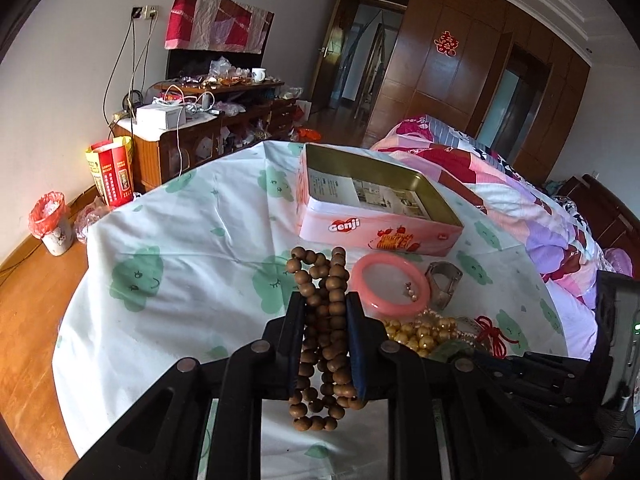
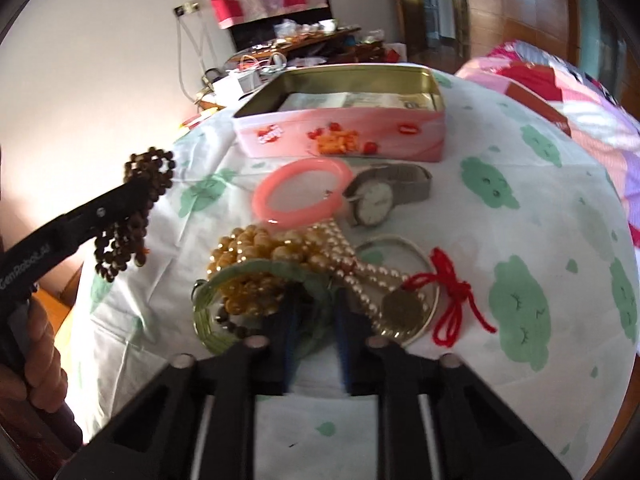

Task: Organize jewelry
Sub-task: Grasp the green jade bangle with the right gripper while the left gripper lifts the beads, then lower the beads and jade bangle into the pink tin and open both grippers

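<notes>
My left gripper point(image 1: 326, 300) is shut on a brown wooden bead strand point(image 1: 320, 280) and holds it above the cloth; it also shows in the right wrist view point(image 2: 136, 188), with the beads point(image 2: 120, 240) hanging. An open pink tin point(image 1: 372, 208) point(image 2: 340, 136) stands beyond. My right gripper point(image 2: 314, 300) is open, its jaws over a green bangle point(image 2: 212, 312) in the jewelry pile. The pile has golden beads point(image 2: 256, 252), a pearl strand point(image 2: 344, 256), a pink bangle point(image 2: 300, 192) point(image 1: 388, 284), a watch point(image 2: 376, 200), a silver bangle with a red cord point(image 2: 452, 292).
The round table has a white cloth with green prints point(image 1: 180, 260) point(image 2: 520, 200). A bed with a floral quilt point(image 1: 500, 184) lies to the right. A cluttered wooden cabinet point(image 1: 208, 128) and a waste bin point(image 1: 54, 224) stand at the left wall.
</notes>
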